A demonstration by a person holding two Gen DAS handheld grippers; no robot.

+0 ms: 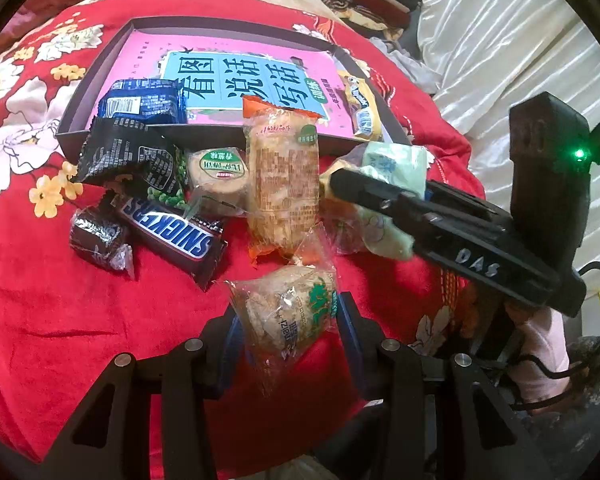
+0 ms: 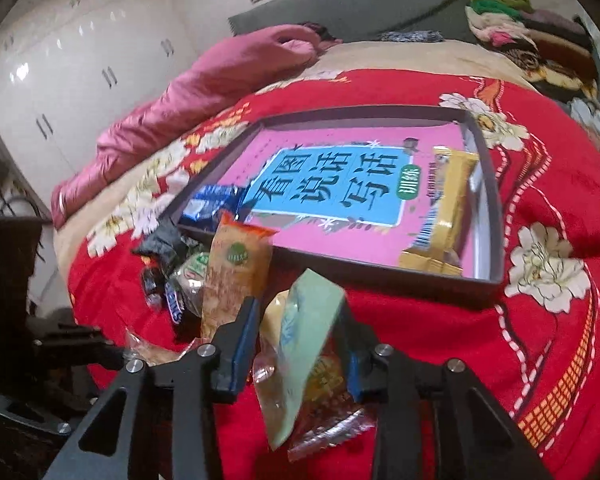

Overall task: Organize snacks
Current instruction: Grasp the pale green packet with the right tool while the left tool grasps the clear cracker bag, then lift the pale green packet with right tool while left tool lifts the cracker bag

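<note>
Your left gripper (image 1: 290, 330) has its blue-padded fingers closed on a clear-wrapped brown pastry with green print (image 1: 288, 316), held just above the red flowered blanket (image 1: 60, 320). Your right gripper (image 2: 300, 344) straddles a pale green flat packet (image 2: 306, 352), which stands tilted on edge with its long axis running up and away from you; the picture is blurred there, so you cannot tell whether the pads press on it. Clear wrappers with yellow and orange contents lie bunched under that packet, too crumpled to make out.

The loose pile sits in front of the dark shallow tray (image 1: 204, 130): a long orange-ended clear pack of biscuits (image 1: 282, 184) pointing toward the tray, a Snickers bar (image 1: 172, 232) lying slantwise, a small brown foil sweet (image 1: 96, 238) beside it, a round wrapped cake (image 1: 218, 178), and a black crinkled packet (image 1: 128, 160) leaning on the tray's near wall. Inside the tray, over a pink book with a blue title panel (image 1: 244, 80), a blue biscuit pack (image 1: 144, 102) rests at the left and a yellow wrapped bar (image 2: 444, 212) lies lengthwise along the right wall
</note>
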